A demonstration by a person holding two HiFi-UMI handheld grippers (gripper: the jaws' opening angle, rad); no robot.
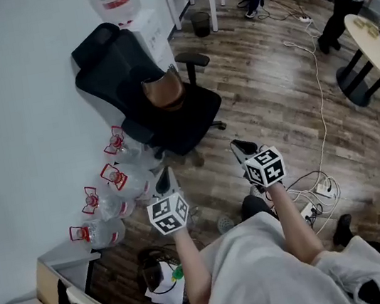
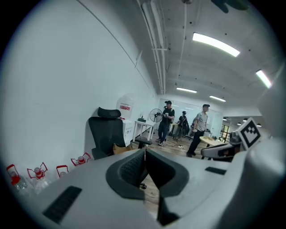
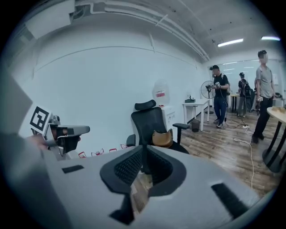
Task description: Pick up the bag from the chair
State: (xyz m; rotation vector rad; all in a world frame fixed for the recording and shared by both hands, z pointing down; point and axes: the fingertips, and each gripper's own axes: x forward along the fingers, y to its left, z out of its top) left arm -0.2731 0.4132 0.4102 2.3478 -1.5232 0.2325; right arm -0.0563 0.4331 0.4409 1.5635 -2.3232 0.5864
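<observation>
Currently both empty: left gripper (image 1: 166, 179) and right gripper (image 1: 239, 149) have jaws fully closed, well apart from the black office chair (image 1: 196, 121). Brown bag (image 1: 164, 91) sits upright on its seat, against the backrest.

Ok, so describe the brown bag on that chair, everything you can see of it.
The brown bag looks like smooth, slightly glossy leather or something similar, tan to reddish brown. Its top is open, and the rim dips in the middle and rises at both sides. No handle or strap can be made out. It stands upright at the back of the seat of the black office chair and seems to rest against the backrest. Nothing but the chair touches it.
</observation>
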